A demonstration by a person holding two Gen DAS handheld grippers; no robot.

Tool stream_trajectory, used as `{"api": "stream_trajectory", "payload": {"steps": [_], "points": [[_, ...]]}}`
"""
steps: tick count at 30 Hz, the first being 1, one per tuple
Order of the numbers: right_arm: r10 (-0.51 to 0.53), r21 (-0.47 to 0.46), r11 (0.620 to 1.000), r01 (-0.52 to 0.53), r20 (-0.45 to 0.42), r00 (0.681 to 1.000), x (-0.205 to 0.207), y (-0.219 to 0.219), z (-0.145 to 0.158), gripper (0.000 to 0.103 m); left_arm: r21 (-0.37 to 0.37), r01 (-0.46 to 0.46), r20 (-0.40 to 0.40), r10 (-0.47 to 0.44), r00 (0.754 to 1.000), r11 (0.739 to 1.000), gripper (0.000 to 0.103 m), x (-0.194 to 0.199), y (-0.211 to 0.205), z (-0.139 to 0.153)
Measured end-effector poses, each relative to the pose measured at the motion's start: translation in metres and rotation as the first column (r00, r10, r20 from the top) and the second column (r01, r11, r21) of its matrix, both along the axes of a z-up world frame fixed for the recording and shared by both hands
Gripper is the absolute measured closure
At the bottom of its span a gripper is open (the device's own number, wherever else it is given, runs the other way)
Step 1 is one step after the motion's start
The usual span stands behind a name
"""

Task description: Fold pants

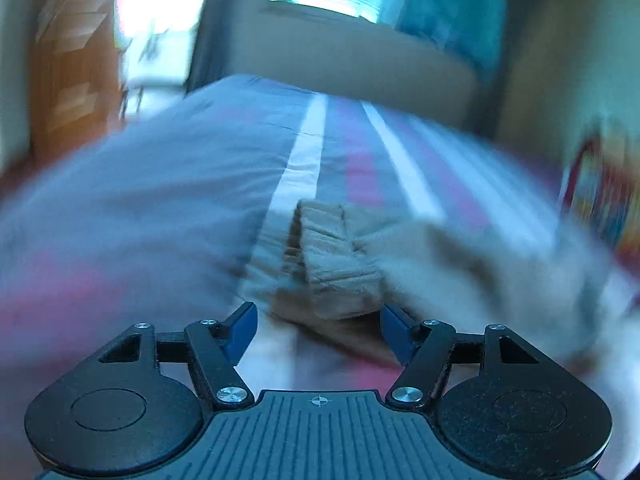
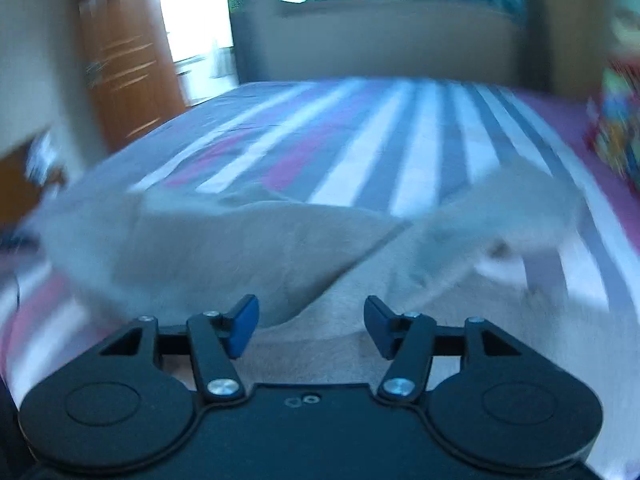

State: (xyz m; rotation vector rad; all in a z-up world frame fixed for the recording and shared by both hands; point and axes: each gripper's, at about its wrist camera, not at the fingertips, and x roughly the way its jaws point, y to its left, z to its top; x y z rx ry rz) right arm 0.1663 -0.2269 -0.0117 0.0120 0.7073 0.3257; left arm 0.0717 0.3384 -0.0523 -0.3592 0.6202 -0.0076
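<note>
Beige pants [image 1: 340, 272] lie on a striped bed cover [image 1: 160, 184]. In the left wrist view their ribbed cuffs sit stacked just ahead of my left gripper [image 1: 318, 330], which is open and empty, its blue pads [image 1: 242, 330] apart on either side of the cuff end. In the right wrist view the pants [image 2: 240, 248] spread wide across the bed, with one layer folded over. My right gripper [image 2: 310, 326] is open and empty just above the cloth. Both views are blurred by motion.
The bed cover [image 2: 400, 140] has grey, white and pink stripes. A wooden door [image 2: 128, 64] stands at the left. A colourful object [image 2: 616, 136] sits at the bed's right side. A wall and window are at the back.
</note>
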Motion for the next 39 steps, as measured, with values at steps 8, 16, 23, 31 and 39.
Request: {"api": "stream_trajectory", "payload": {"steps": [8,16,23,31,39], "points": [[-0.197,0.151,0.958,0.244,-0.275,0.941,0.049,-0.003,-0.029,0.048,-0.421,-0.101,-0.111,0.059,0.992,0.901,0.036,0.025,0.0,-0.038],[-0.194,0.033,0.977,0.213,-0.292,0.937,0.055,-0.004,-0.039,0.093,-0.431,-0.093,-0.086,0.062,0.994,0.898,0.081,0.086,-0.003,-0.034],[-0.164,0.309,0.948,0.072,0.286,0.944,-0.046,-0.036,0.033,0.094,-0.37,0.187,0.246,-0.098,0.964,0.91,0.081,0.098,0.004,0.005],[-0.146,0.161,0.976,0.15,-0.036,0.989,-0.059,-0.016,-0.066,0.093,-0.27,0.081,-0.137,-0.121,0.983,0.96,0.081,0.109,0.005,-0.049],[-0.158,0.166,0.974,0.155,0.01,0.987,-0.055,-0.012,-0.048,0.089,-0.098,0.087,-0.191,-0.105,0.976,0.991,0.081,0.11,-0.01,-0.037]]}}
